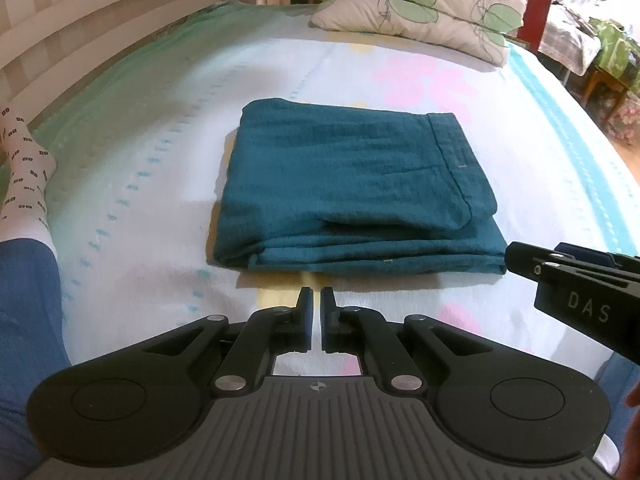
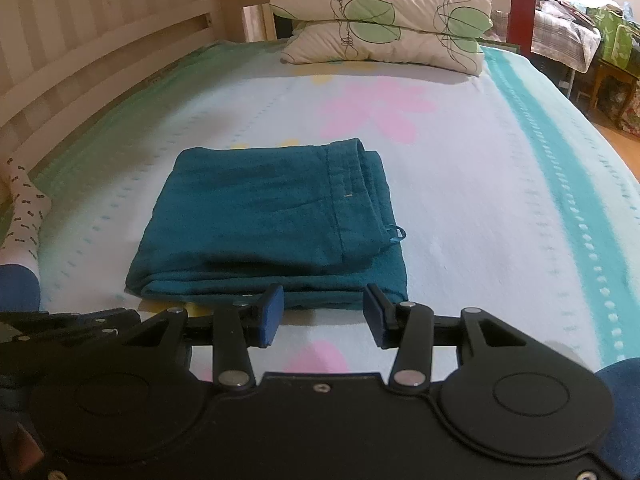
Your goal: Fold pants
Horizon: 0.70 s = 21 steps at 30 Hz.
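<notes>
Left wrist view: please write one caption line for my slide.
Teal pants lie folded on the flowered bedsheet; the left gripper is shut and empty just before them.

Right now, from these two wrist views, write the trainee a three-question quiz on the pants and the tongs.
1. True or false: the teal pants lie folded in a compact stack on the bedsheet.
2. Which tongs stand open with nothing between the pads? A) left tongs B) right tongs C) both
3. Fill in: beyond the pants, at the far end of the bed, lie two leaf-print ____.

Key: 1 true. 2 B: the right stands open just short of the pants' near edge, gripping nothing; the left is shut and empty. 3 pillows, stacked one on the other.
</notes>
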Each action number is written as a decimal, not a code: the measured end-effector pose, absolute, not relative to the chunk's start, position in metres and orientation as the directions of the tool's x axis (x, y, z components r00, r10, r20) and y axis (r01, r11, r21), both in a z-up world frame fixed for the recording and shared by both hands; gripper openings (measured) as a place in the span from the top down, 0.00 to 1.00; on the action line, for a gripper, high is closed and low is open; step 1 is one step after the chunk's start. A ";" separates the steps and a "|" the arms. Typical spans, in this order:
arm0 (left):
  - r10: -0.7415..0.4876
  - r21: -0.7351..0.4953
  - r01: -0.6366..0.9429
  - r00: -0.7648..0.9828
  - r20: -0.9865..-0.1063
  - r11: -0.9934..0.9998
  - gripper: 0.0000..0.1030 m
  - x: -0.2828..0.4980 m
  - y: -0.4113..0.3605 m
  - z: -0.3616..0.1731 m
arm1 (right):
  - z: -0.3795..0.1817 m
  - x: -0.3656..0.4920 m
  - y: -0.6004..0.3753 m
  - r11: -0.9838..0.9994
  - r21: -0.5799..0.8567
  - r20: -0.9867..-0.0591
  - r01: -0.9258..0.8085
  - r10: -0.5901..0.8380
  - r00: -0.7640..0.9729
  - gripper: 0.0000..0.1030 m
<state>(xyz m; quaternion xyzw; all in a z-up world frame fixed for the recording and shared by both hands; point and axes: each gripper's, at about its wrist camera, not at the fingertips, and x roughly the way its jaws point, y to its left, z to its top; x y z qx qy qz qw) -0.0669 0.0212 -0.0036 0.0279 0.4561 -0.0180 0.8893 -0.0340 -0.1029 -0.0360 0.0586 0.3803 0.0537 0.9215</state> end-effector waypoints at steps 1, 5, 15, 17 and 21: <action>-0.007 0.033 0.058 0.582 -0.813 0.998 0.96 -0.067 0.021 -0.004 | -0.036 -0.034 -0.103 0.988 0.147 -0.695 -0.054 0.142 0.705 0.48; -0.006 0.034 0.060 0.578 -0.816 0.998 0.96 -0.067 0.021 -0.004 | -0.036 -0.033 -0.100 0.989 0.140 -0.697 -0.052 0.136 0.704 0.48; -0.007 0.029 0.055 0.566 -0.824 0.998 0.96 -0.065 0.019 -0.007 | -0.037 -0.034 -0.097 0.990 0.131 -0.698 -0.051 0.129 0.705 0.48; -0.008 0.029 0.057 0.566 -0.825 0.998 0.96 -0.065 0.020 -0.008 | -0.037 -0.034 -0.097 0.990 0.134 -0.698 -0.051 0.130 0.704 0.48; -0.005 0.034 0.059 0.566 -0.824 0.998 0.96 -0.065 0.018 -0.008 | -0.036 -0.034 -0.097 0.990 0.134 -0.699 -0.051 0.131 0.703 0.48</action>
